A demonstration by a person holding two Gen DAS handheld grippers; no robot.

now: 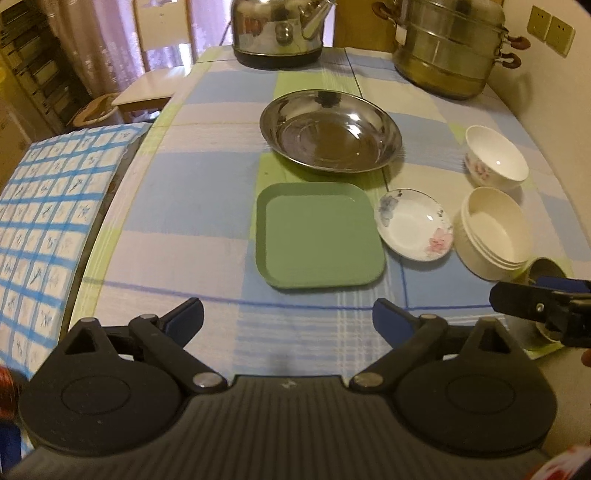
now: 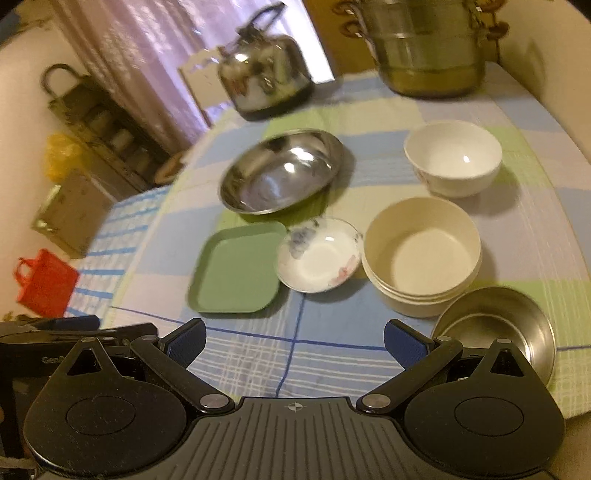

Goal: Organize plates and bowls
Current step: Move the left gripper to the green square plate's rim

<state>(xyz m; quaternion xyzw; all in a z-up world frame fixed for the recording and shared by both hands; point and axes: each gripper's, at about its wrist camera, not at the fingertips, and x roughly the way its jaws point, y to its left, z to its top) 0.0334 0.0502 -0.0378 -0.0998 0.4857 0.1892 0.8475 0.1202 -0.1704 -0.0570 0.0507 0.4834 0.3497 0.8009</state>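
A green square plate lies mid-table. Behind it sits a wide steel dish. Right of the plate is a small white flowered saucer, then a stack of cream bowls, and a white flowered bowl behind them. A small steel bowl sits at the near right. My left gripper is open and empty, short of the green plate. My right gripper is open and empty, left of the steel bowl.
A steel kettle and a stacked steamer pot stand at the table's far end. A blue-checked cushion lies off the table's left edge. A red container sits low at left.
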